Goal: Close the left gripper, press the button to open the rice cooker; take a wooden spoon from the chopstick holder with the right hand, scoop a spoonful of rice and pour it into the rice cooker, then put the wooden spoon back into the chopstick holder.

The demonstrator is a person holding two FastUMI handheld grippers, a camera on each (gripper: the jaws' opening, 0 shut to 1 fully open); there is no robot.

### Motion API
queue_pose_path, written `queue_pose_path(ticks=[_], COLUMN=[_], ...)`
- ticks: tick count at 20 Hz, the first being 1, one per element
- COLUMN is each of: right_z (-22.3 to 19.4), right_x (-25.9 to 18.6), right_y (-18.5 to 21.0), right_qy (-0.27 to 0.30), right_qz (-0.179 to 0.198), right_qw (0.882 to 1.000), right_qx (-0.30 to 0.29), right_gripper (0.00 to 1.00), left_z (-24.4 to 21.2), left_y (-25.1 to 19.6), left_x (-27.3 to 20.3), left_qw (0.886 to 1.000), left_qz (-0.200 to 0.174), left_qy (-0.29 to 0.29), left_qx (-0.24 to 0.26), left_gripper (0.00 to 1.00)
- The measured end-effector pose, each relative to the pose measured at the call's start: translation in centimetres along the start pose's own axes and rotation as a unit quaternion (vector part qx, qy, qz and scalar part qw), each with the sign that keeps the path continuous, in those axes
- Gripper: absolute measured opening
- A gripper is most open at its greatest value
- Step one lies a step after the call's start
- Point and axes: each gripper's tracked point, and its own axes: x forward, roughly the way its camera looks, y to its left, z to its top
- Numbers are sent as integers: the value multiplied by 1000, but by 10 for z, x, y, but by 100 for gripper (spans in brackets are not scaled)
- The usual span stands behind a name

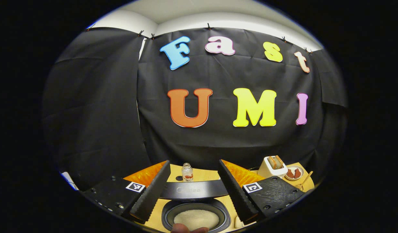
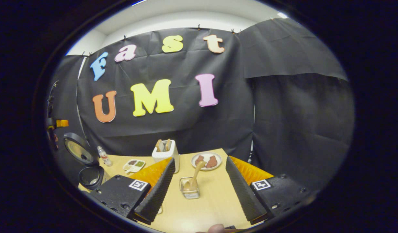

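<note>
rice cooker (image 1: 195, 207) lid up, rice inside, left gripper (image 1: 194, 191) released above it, right gripper (image 2: 199, 183) released, wooden spoon (image 2: 195, 178) in chopstick holder (image 2: 189, 189)

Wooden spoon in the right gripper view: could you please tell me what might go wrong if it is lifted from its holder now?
1. The wooden spoon leans in the small clear holder; an angled pull by the open right gripper could tip the holder.
2. The toaster and the plate stand close behind, so a swing might strike them.
</note>
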Motion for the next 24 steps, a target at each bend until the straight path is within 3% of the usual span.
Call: queue_pose_path(ticks=[5, 8, 14, 24], right_z=[-18, -24, -27, -32], right_x=[-34, -41, -25, 16], right_y=[-34, -36, 1, 62], right_qy=[16, 19, 30, 52], right_qz=[-59, -68, -17, 80], right_qw=[997, 996, 999, 995], right_qx=[39, 55, 40, 19], right_gripper=[100, 100, 99, 100], left_z=[-28, -36, -62, -173], left_y=[15, 12, 3, -14], left_x=[30, 28, -17, -85], left_qw=[997, 994, 987, 968], left_qz=[9, 6, -5, -3], left_qy=[78, 107, 155, 252], left_qx=[-15, -28, -29, -20], left_gripper=[95, 96, 96, 97])
